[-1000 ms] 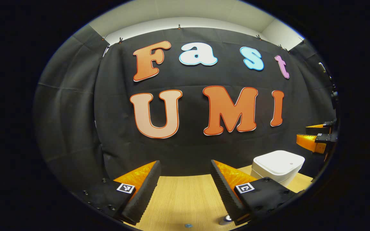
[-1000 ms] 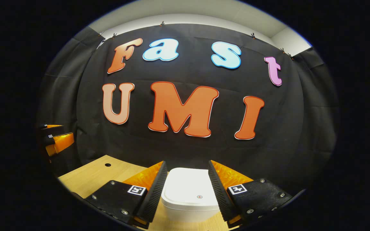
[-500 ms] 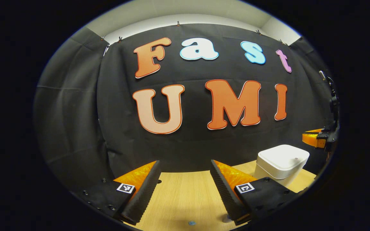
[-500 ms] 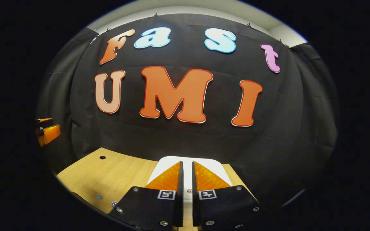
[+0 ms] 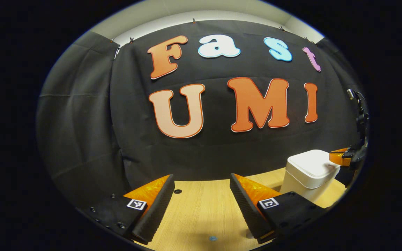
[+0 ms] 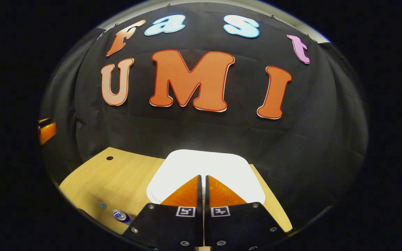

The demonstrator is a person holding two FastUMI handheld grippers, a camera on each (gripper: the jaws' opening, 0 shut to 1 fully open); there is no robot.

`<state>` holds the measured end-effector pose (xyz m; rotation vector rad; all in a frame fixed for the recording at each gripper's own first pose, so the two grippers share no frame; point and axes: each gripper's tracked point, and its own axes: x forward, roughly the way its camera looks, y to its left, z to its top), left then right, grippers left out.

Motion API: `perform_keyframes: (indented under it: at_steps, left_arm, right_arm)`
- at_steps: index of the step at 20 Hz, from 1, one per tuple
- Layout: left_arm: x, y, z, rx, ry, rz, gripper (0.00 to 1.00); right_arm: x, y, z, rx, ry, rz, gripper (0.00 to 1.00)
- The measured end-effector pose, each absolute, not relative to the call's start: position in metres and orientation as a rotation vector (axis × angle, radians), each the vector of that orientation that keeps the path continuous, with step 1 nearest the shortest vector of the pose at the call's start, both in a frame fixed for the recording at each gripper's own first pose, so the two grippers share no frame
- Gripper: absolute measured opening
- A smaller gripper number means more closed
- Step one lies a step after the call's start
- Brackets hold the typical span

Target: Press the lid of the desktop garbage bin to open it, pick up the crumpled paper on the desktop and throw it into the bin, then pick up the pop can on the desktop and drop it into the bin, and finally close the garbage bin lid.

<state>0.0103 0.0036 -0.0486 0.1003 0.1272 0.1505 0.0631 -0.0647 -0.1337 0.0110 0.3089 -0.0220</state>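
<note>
Bin: white desktop garbage bin (image 6: 204, 170) at the back right of the desk (image 6: 117, 181), close to the black cloth wall; lid (image 5: 311, 162) flat on top, not yet sprung.
Just changed: a second ago bin framed between spread right fingers; now those fingers pinched together and dropped low over the lid, lid swollen large in the right gripper view. Left gripper view also swung a touch, bin now further toward its right edge.
Meaning: opening press under way, first step of the task; paper and can still to come.
Right claw (image 6: 202, 181): closed on nothing, tips together, sitting on or just above the near part of the lid; actual contact hard to call. Seen from the left gripper view as a tip at the bin's right edge (image 5: 339, 157).
Bin pose: upright, long axis vertical, lid facing up; rounded-rectangle lid a little wider across than deep, near edge toward the right claw.
Pop can (image 6: 120, 215): standing on the desk, top up, left of the bin, well apart from it.
Left claw (image 5: 201, 188): open wide, empty, hovering above bare desk, well left of the bin.
Crumpled paper: not located.
Small blue speck (image 5: 213, 238): on the desk below the left claw, too small to identify.
</note>
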Motion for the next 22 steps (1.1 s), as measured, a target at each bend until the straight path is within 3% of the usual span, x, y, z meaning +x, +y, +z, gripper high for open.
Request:
perform_keyframes:
  at_steps: [13,22]
  left_arm:
    - [0.009,-0.018,-0.067,0.129,0.187,0.14,1.0]
    - [-0.005,-0.018,-0.082,0.112,0.212,0.203,1.0]
  right_arm:
    - [0.06,-0.062,-0.151,0.038,0.325,0.004,0.01]
    - [0.055,-0.064,-0.085,-0.061,0.119,0.035,0.03]
